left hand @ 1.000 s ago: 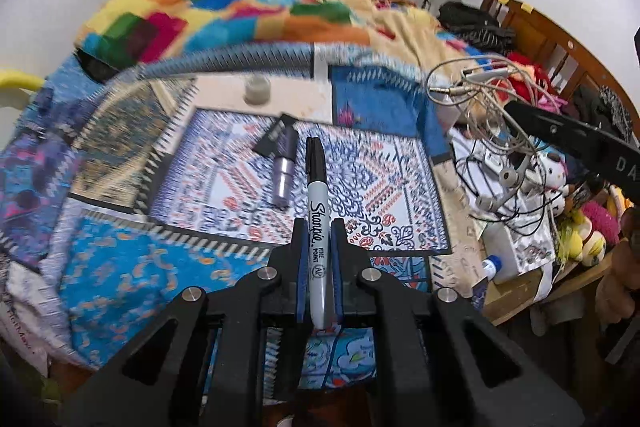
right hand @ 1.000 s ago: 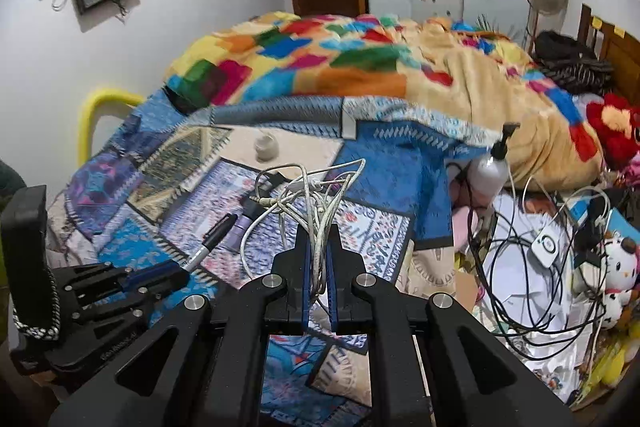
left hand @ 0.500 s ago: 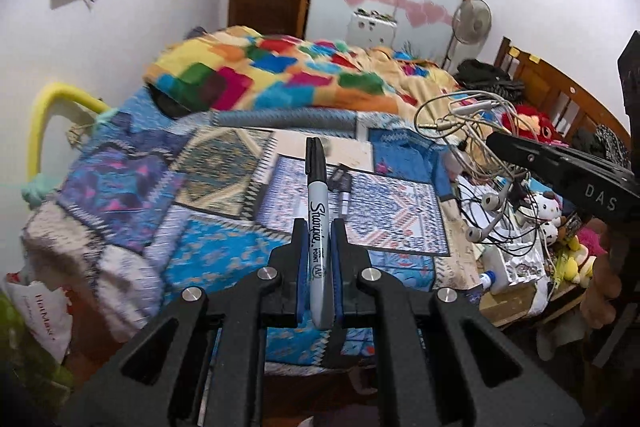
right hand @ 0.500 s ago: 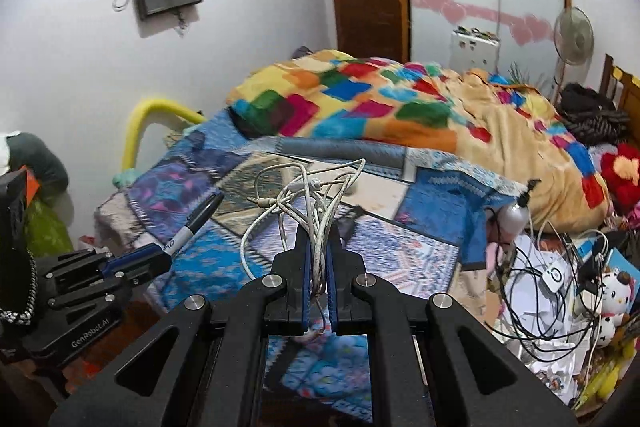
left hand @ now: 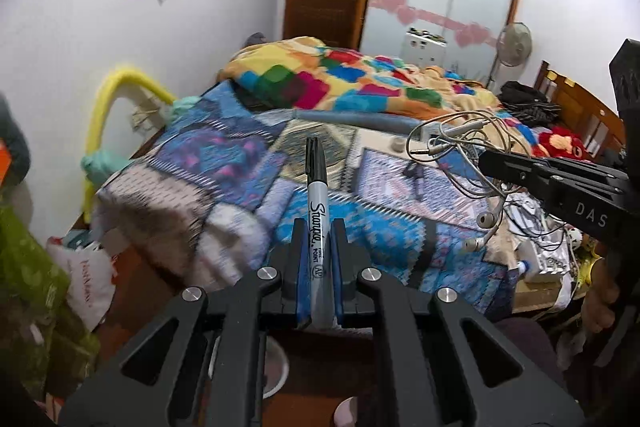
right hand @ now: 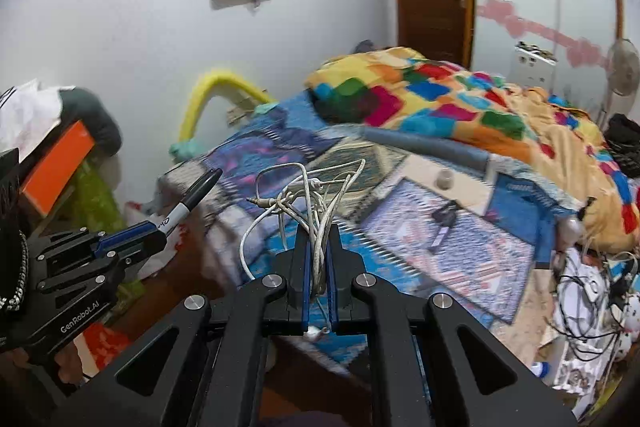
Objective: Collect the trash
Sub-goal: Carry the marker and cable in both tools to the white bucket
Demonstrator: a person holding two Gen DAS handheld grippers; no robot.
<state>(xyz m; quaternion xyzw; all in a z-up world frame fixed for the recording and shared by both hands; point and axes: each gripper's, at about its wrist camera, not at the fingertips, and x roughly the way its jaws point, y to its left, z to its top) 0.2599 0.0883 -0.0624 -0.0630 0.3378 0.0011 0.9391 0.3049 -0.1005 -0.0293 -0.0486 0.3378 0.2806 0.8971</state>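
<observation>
My left gripper (left hand: 318, 227) is shut on a black Sharpie marker (left hand: 317, 195), cap pointing forward, held in the air off the near end of the bed. My right gripper (right hand: 318, 231) is shut on a tangle of white earphone cable (right hand: 308, 187), with an earbud hanging below the pads. In the left wrist view the right gripper (left hand: 486, 163) reaches in from the right with the cable tangle (left hand: 452, 139) bunched at its tip. In the right wrist view the left gripper (right hand: 160, 233) and its marker (right hand: 192, 195) show at the left.
A bed with a blue patchwork quilt (left hand: 224, 163) and a bright blanket (left hand: 340, 79) lies ahead. A small cylinder (right hand: 443, 179) and a dark object (right hand: 442, 223) lie on it. Green bags (left hand: 28, 291) and a white plastic bag (left hand: 88, 283) crowd the left floor; cables and toys (right hand: 588, 295) clutter the right.
Both grippers have drawn back and up from the bed, still holding marker and cable. The view has swung left, and the floor, bags and wall screen now show.
</observation>
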